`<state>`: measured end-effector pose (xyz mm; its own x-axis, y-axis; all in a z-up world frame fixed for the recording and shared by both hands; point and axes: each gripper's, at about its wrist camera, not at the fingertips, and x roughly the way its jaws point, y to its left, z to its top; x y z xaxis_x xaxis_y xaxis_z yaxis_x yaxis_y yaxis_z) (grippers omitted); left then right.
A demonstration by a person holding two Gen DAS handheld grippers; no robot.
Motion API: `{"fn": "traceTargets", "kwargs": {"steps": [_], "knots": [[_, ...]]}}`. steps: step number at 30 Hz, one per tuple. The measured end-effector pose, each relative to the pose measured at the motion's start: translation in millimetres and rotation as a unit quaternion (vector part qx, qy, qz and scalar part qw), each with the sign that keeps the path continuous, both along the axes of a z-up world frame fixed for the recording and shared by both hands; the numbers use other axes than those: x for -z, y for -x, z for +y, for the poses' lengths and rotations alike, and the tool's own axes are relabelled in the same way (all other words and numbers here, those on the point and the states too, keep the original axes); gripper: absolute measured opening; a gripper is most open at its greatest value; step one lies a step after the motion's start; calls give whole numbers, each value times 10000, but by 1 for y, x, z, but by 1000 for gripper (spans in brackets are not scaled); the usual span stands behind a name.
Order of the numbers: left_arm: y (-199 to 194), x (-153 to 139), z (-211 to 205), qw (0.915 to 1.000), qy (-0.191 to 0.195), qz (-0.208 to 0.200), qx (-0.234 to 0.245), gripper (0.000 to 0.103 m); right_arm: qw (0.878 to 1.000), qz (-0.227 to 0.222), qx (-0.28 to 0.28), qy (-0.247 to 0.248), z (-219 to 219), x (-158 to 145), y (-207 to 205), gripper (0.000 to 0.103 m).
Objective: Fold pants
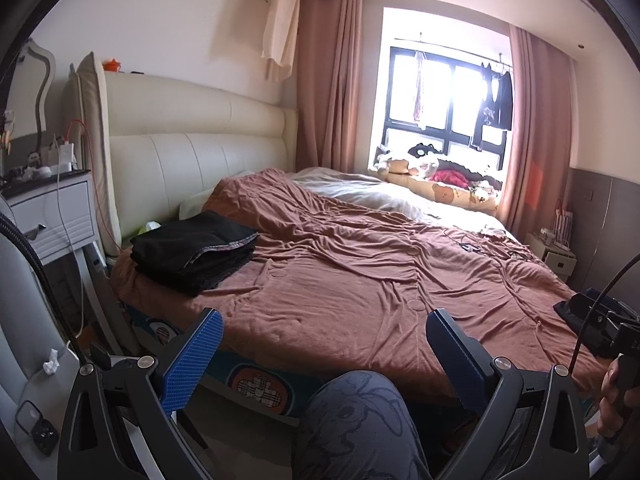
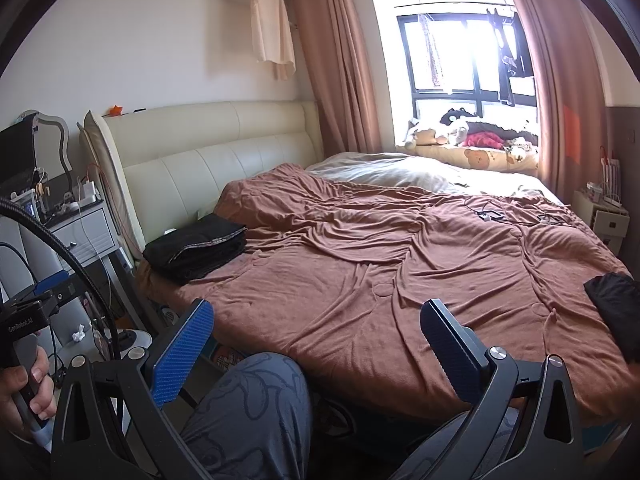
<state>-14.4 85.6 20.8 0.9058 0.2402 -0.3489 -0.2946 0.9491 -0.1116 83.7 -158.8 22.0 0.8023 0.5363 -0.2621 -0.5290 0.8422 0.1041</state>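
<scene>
A: How far along does the folding look?

B: Some of it seems done. A neat stack of folded black pants (image 1: pixel 194 256) sits on the rumpled brown bedspread (image 1: pixel 360 280), near the cream padded headboard (image 1: pixel 192 148). A loose black garment (image 2: pixel 614 300) lies at the bed's right edge, apparently unfolded; most of it is cut off, so I can't tell whether it's pants.

A: And the grippers?

B: The left gripper (image 1: pixel 324 340) hangs low at the near edge of the bed, over the person's patterned grey knee (image 1: pixel 352 420), jaws wide and empty. The right gripper (image 2: pixel 316 332) is posed alike, jaws wide, holding nothing, well apart from both garments.
</scene>
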Motion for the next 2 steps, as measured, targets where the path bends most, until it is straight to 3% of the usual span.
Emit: {"fn": "traceTargets", "kwargs": {"steps": [2], "knots": [[0, 0, 0, 10000, 14, -4, 34, 102, 10000, 12, 0, -7, -1, 0, -1, 103]]}}
